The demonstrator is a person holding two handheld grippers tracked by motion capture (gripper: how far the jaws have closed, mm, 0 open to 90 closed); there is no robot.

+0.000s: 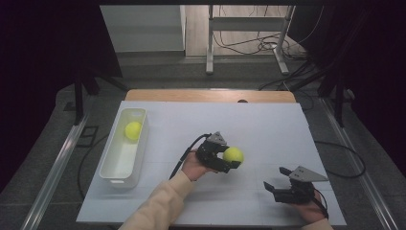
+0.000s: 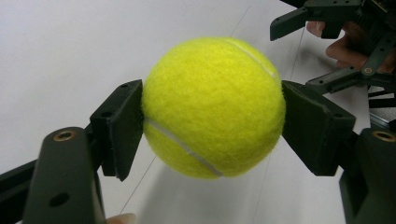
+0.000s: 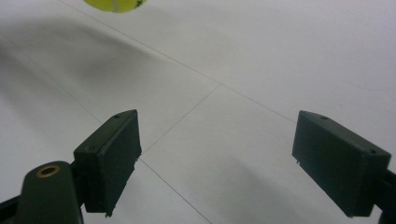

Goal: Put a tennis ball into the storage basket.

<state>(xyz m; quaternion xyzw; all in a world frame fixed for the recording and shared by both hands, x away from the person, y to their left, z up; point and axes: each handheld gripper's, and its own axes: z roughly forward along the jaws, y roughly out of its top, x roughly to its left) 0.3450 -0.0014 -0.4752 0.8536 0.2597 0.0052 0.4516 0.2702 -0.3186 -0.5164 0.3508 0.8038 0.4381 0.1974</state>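
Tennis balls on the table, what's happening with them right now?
A person works with two handheld grippers. The left gripper has its fingers clamped on a tennis ball at mid-table. A second ball lies in the white bin at the left. The right gripper is open, holding nothing, near the front edge.

Held fuzzy felt tennis ball: yellow-green, curved white seam.
Second tennis ball: yellow-green.
Oblong plastic bin: white.
Jaws: matte black.
Tabletop: white, thin grey lines.
Sleeve: beige.
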